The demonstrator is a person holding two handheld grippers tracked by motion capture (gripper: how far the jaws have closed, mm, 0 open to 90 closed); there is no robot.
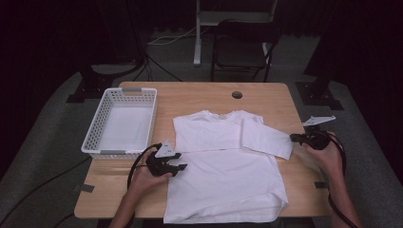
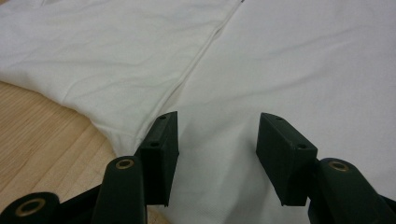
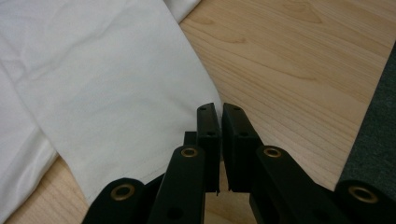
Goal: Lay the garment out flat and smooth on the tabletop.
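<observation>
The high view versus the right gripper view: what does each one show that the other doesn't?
High view alone: a white basket, a chair behind the table, and the left gripper with open jaws at the shirt's edge. Right gripper view alone: its own jaws seen close up, shut, at the sleeve hem. Both share the white shirt, the wooden table and the right gripper.

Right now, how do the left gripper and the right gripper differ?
The left gripper has its jaws wide apart, over the white T-shirt; the right gripper has its jaws shut with nothing between them. The left gripper sits at the shirt's left edge; the right gripper sits beside the folded sleeve. Both are black and hand-held.
</observation>
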